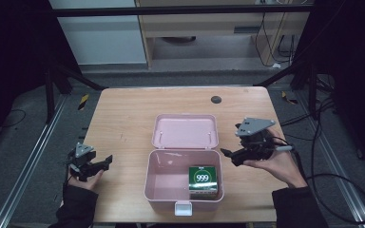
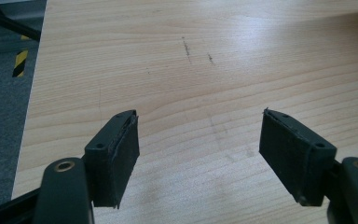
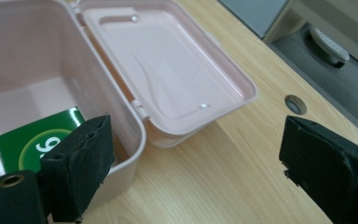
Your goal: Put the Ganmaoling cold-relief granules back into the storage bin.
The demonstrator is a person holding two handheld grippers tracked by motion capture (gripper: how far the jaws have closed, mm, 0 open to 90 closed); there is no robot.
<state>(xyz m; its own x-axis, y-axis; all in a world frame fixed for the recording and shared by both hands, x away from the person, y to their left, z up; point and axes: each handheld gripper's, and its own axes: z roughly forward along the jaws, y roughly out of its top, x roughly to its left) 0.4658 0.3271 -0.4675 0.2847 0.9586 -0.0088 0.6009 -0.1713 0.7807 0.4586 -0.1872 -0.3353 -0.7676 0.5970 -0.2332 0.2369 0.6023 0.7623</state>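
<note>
Latch tab: white catch (image 1: 183, 208) is sitting on the near wall of the pink box (image 1: 154, 190), closest to the person's edge of the surface (image 1: 119, 123).
Green carton: small box marked 999 (image 1: 203, 178) is lying flat inside the pink box, in its near right corner; in the right gripper view it (image 3: 32, 140) is peeking out past the jaw.
Handling: carton is looking light and stiff, cardboard with fairly smooth faces; probably best pinched across two opposite sides, gently, since hard squeezing could dent it.
Lid: pink lid (image 1: 185, 130) is lying open and flat behind the box, hinged to its far wall; likely thin plastic, best taken at its free far rim.
Right tool (image 1: 229, 154): jaws are standing wide apart, holding nothing, hovering just beside the box's right wall.
Left tool (image 1: 105, 160): jaws are also spread, empty, over bare wood well apart from the box.
In the way: box walls are crowding the carton on two sides, leaving little room for a jaw there.
Other things: dark round hole (image 1: 216, 99) is sitting near the far edge.
</note>
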